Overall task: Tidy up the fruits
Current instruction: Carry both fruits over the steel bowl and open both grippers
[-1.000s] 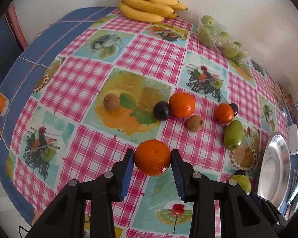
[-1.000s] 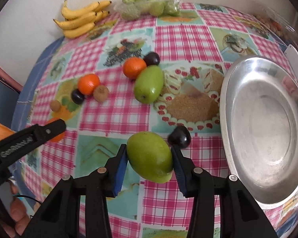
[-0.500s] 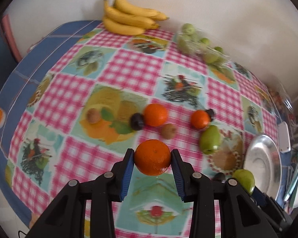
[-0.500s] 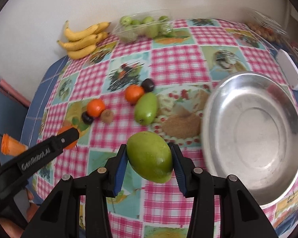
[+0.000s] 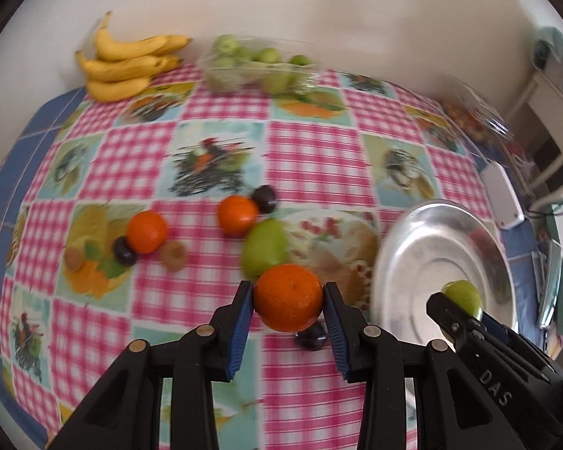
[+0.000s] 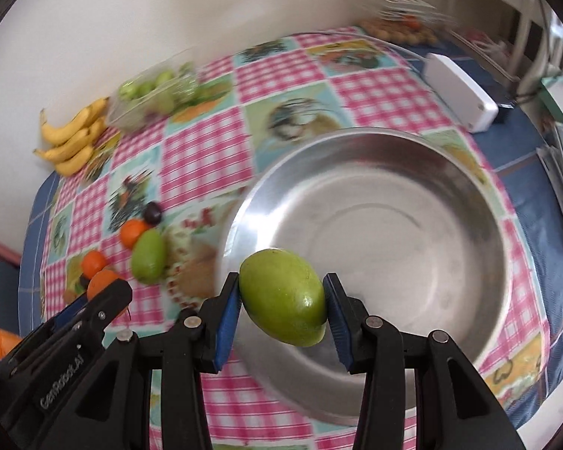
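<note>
Moved: both grippers have swung toward the steel bowl since a second ago.
Left wrist: left gripper clamps the orange above the counter, beside the bowl's rim.
Right wrist: right gripper clamps the green mango over the bowl's near side.
Risk: grippers crowd together; releasing near the rim could send fruit rolling out.

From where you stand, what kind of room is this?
Probably a home kitchen or dining corner: a table under a pink checked food-print tablecloth, loose fruit such as bananas, and a metal bowl against a plain wall.
</note>
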A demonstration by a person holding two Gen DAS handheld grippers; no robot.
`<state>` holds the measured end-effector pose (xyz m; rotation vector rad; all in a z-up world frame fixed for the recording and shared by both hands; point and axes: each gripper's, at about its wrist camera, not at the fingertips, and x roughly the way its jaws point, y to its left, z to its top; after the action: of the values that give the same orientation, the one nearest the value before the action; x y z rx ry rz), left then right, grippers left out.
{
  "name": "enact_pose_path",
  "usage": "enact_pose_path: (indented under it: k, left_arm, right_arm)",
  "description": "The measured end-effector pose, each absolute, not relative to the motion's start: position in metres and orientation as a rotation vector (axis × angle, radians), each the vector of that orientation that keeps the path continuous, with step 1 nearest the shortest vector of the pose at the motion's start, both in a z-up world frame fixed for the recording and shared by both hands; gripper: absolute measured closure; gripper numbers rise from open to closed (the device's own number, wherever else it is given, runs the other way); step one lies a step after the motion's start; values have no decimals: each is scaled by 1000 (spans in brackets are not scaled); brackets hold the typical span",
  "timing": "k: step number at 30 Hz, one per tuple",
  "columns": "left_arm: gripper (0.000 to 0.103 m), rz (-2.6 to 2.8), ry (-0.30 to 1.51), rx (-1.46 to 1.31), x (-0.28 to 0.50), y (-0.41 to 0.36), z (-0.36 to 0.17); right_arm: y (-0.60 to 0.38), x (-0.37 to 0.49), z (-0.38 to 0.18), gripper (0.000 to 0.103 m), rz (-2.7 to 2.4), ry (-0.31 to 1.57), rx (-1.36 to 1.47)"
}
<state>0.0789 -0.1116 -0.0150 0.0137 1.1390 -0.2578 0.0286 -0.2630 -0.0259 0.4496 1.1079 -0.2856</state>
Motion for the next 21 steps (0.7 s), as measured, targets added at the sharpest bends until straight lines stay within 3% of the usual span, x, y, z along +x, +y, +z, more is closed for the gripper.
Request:
enact_pose_path:
  k: [11,21]
  left_arm:
    - [63,-417,1142,78,71,-182,-20]
    - [63,-454,1208,123,59,-202,-47]
  right_arm:
    - [-327,12,-32,57,-424,1110,528]
    - [-339,7,-52,57,-464,1182,545]
